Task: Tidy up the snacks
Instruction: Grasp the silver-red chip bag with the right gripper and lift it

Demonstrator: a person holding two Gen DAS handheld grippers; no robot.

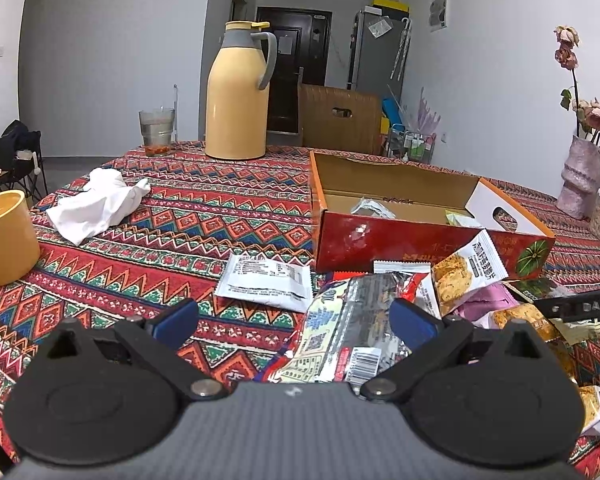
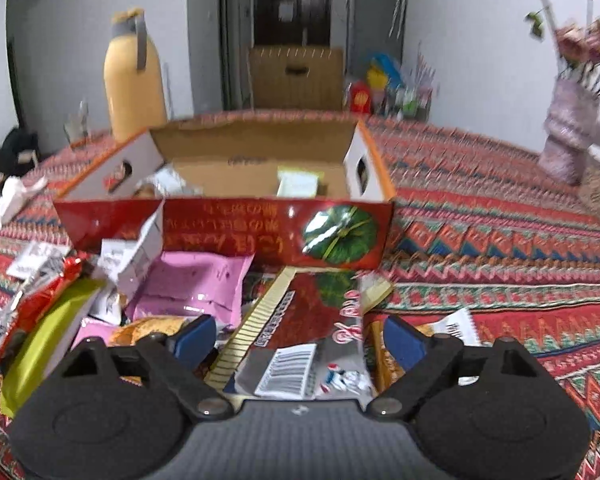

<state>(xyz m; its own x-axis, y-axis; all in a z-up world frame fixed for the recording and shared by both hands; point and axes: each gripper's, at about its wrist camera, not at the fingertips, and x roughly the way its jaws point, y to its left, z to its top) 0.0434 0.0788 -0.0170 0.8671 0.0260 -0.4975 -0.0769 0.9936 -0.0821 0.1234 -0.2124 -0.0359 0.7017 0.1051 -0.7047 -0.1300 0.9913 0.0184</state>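
An open red cardboard box (image 1: pixel 420 240) (image 2: pixel 228 224) stands on the patterned tablecloth, with a few packets inside. Several snack packets lie in a pile in front of it. My left gripper (image 1: pixel 296 320) is open, low over a shiny silver and red packet (image 1: pixel 348 332); a white packet (image 1: pixel 266 280) lies just ahead of it. My right gripper (image 2: pixel 296 332) is open over a red and silver packet with a barcode (image 2: pixel 300 344). A pink packet (image 2: pixel 196 284) and a green packet (image 2: pixel 48 340) lie to its left. A cracker packet (image 1: pixel 466 270) leans on the box.
A yellow thermos (image 1: pixel 238 92), a glass (image 1: pixel 157 130), a crumpled white cloth (image 1: pixel 96 204) and a yellow mug (image 1: pixel 4 236) stand left of the box. A pink vase with dried flowers (image 1: pixel 580 176) stands at the far right. A wicker chair (image 1: pixel 340 116) is behind the table.
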